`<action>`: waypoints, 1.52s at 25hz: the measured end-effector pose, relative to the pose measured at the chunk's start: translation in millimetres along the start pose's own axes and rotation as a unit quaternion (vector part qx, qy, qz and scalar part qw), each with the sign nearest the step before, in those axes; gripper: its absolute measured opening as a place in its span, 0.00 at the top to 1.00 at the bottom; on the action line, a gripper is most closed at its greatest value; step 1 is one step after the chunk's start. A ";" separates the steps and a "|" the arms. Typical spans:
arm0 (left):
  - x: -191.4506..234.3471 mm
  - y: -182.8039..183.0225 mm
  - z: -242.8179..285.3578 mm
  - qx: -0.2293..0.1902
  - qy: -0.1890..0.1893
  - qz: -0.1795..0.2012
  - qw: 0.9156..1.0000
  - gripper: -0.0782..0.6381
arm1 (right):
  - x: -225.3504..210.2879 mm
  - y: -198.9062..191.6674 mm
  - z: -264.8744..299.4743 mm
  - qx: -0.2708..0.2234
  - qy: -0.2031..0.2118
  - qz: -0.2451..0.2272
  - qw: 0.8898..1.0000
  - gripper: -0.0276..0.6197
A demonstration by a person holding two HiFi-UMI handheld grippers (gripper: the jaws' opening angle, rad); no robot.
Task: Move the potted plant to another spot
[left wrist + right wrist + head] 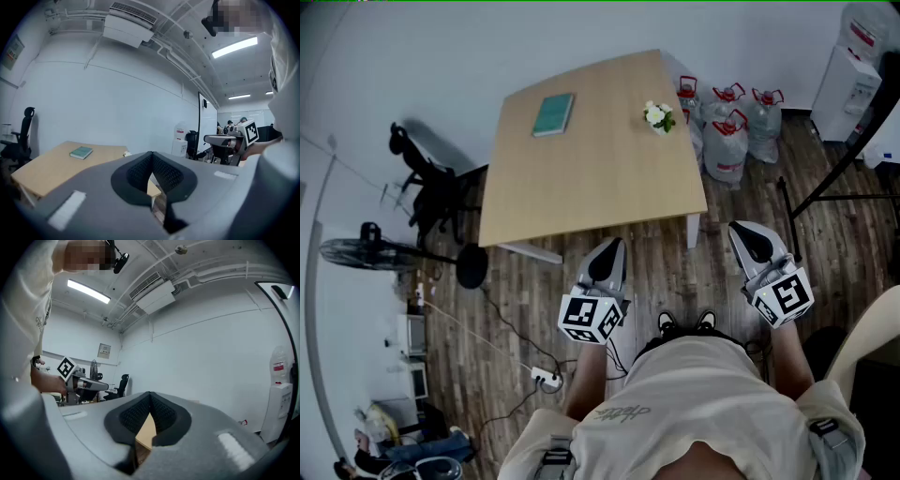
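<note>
The potted plant [659,117], small with white flowers, stands near the right edge of the light wooden table [591,178]. A green book [553,114] lies at the table's far left. Both grippers hang over the floor in front of the table, well short of the plant. My left gripper [612,246] is shut with nothing in it; its pads meet at the tip [151,154]. My right gripper [742,230] is likewise shut and empty [150,395]. In the left gripper view the book [81,152] lies on the table [47,168].
Several large water bottles [731,131] stand on the floor right of the table, with a water dispenser [848,66] beyond. A black office chair [427,178] and a fan [366,253] stand at the left. A power strip [546,378] and cables lie on the wooden floor.
</note>
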State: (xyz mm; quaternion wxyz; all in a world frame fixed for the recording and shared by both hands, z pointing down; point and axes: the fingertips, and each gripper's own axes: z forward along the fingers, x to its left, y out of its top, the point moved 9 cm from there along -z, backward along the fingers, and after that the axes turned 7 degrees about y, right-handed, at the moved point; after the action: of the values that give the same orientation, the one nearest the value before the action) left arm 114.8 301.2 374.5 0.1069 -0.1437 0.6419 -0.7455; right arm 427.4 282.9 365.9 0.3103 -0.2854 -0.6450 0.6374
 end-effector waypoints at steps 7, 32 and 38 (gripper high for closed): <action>7.3 3.2 4.3 -0.012 0.014 -0.001 1.000 0.87 | -6.6 -1.4 3.0 -0.022 -0.010 0.011 1.000 0.95; 48.7 -8.2 7.8 0.003 -0.016 -0.004 1.000 0.87 | 17.0 -4.6 28.9 -0.004 -0.046 0.003 0.999 0.30; 65.0 -8.5 9.1 -0.006 -0.026 -0.005 1.000 0.87 | 30.9 -4.4 36.5 -0.004 -0.054 -0.003 0.999 0.29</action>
State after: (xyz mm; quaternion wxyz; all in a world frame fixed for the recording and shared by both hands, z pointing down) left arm 57.3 271.8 389.1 0.1188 -0.1667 0.6426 -0.7384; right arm 379.7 282.8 371.6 0.2755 -0.2501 -0.6643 0.6483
